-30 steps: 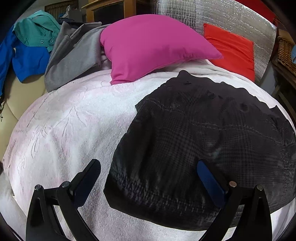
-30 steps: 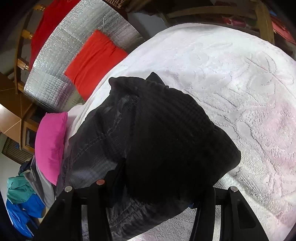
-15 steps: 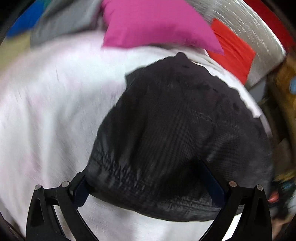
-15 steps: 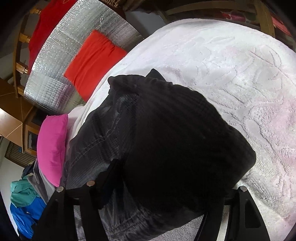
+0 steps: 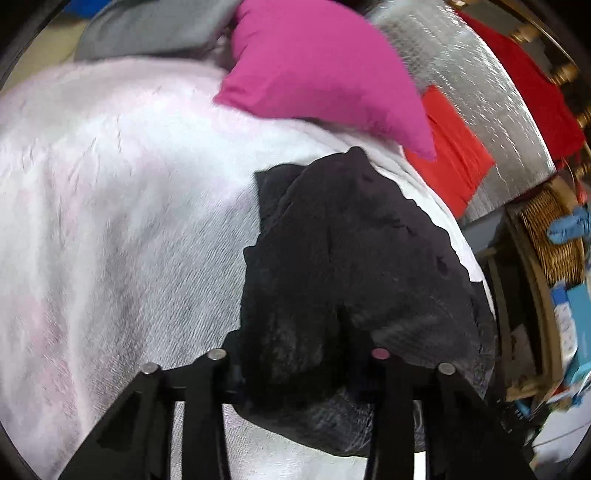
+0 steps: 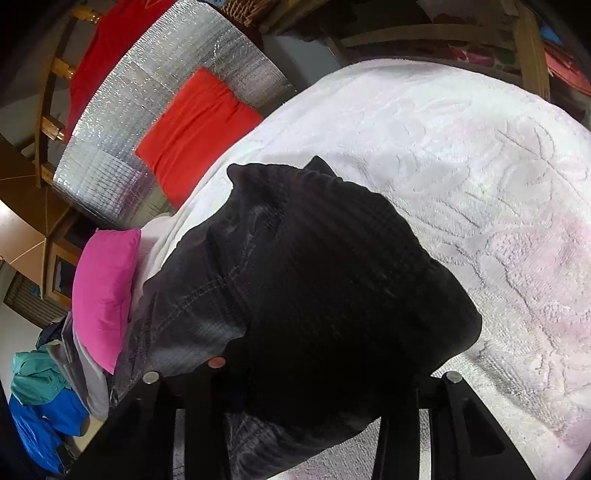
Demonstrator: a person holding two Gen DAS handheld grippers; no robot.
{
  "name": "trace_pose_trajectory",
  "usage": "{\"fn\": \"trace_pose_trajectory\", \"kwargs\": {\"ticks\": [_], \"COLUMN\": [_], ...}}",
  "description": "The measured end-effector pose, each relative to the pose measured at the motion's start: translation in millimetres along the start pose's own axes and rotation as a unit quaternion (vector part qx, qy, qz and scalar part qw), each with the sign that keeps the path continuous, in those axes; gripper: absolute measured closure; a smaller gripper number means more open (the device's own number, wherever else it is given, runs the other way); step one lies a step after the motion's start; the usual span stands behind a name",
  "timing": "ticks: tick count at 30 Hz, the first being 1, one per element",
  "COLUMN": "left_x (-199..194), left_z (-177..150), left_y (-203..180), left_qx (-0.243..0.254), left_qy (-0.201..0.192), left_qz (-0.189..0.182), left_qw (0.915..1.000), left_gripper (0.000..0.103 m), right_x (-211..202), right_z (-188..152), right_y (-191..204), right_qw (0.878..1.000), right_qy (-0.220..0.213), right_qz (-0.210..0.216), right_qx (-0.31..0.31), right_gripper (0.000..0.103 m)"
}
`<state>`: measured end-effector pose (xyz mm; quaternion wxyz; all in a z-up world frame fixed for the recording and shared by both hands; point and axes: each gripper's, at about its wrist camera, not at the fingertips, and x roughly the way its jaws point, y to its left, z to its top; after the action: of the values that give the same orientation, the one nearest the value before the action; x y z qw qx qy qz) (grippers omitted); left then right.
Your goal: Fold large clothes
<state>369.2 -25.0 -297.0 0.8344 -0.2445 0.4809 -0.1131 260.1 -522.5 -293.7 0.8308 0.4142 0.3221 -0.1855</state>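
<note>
A black knitted garment [image 5: 351,266] lies bunched on the white textured bedspread [image 5: 110,221]. My left gripper [image 5: 299,373] is shut on the garment's near hem, with fabric bulging over and between its fingers. In the right wrist view the same black garment [image 6: 332,288] is folded over itself, and my right gripper [image 6: 314,380] is shut on a thick fold of it. The fabric hides both grippers' fingertips.
A pink pillow [image 5: 321,70] and a red pillow [image 5: 454,147] lean against a silver foil panel [image 5: 491,96] at the bed's head. Grey clothing [image 5: 155,26] lies beside the pink pillow. A wicker basket [image 5: 554,236] stands right of the bed. Teal and blue garments [image 6: 40,398] lie far left.
My left gripper was open above the hem, moved down onto it and shut on it, bunching the garment. My right gripper kept its grip and shifted slightly.
</note>
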Motion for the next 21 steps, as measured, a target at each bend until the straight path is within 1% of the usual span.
{"fn": "trace_pose_trajectory", "kwargs": {"ticks": [4,7,13,17,21], "left_x": [-8.4,-14.7,-26.2,-38.7,-46.3], "left_z": [1.3,0.9,-4.2,-14.4,-20.4], "left_y": [1.9,4.6,13.0,20.1,24.2], "left_qx": [0.0,-0.001,-0.01,-0.014,-0.01], "left_qy": [-0.007,-0.009,-0.006,-0.002,-0.003], "left_qz": [-0.011,-0.018,-0.031,-0.041,-0.038], "left_qw": [0.9999,0.9998,0.9995,0.999,0.9992], "left_gripper": [0.073,0.075,0.076,0.076,0.076], "right_x": [-6.6,-11.6,-29.0,-43.4,-55.3], "right_z": [-1.7,-3.6,-11.6,-18.7,-31.7], "right_y": [2.6,4.6,0.8,-5.3,-15.4], "right_qw": [1.0,1.0,0.999,0.999,0.999], "right_qy": [-0.007,-0.01,-0.009,-0.002,0.007], "right_qz": [0.004,0.007,0.015,0.021,0.029], "right_qx": [-0.007,-0.015,-0.027,-0.031,-0.029], "right_gripper": [0.065,0.066,0.067,0.067,0.067]}}
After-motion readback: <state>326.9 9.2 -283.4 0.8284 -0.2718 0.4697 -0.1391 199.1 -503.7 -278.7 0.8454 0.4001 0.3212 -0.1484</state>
